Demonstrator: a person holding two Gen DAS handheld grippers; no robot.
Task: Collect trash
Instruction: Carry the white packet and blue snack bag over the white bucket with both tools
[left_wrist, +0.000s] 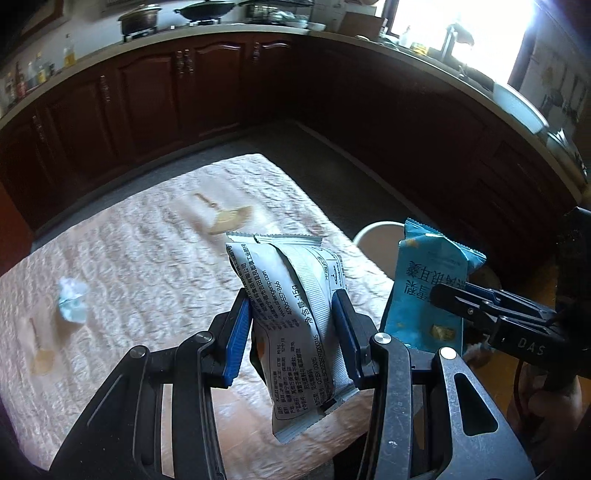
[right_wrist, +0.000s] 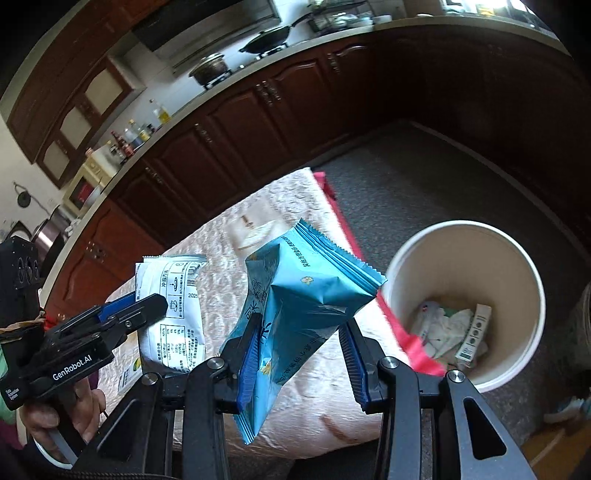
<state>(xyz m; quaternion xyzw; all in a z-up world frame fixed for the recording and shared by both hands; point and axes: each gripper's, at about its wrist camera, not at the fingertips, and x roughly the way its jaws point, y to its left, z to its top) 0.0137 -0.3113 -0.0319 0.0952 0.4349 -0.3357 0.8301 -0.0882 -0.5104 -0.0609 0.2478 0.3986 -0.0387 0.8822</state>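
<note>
My left gripper (left_wrist: 291, 299) is shut on a white snack packet (left_wrist: 295, 280) with black print, held upright above the table. The right wrist view shows the same left gripper (right_wrist: 144, 301) and white packet (right_wrist: 173, 306) at the left. My right gripper (right_wrist: 300, 326) is shut on a crumpled blue snack packet (right_wrist: 299, 295), near the table's right edge. In the left wrist view the right gripper (left_wrist: 443, 295) and blue packet (left_wrist: 424, 291) are at the right. A white round bin (right_wrist: 465, 236) stands on the floor right of the table, with paper trash (right_wrist: 450, 328) at its bottom.
The table has a pale quilted cloth (left_wrist: 147, 258) with a red hem (right_wrist: 354, 251). On it lie a crumpled tissue (left_wrist: 72, 301) and two blurred tan scraps (left_wrist: 229, 218), (left_wrist: 42, 354). Dark wooden cabinets (left_wrist: 155, 92) and a cluttered counter ring the grey floor (right_wrist: 406, 184). A hand (right_wrist: 62, 413) grips the left tool.
</note>
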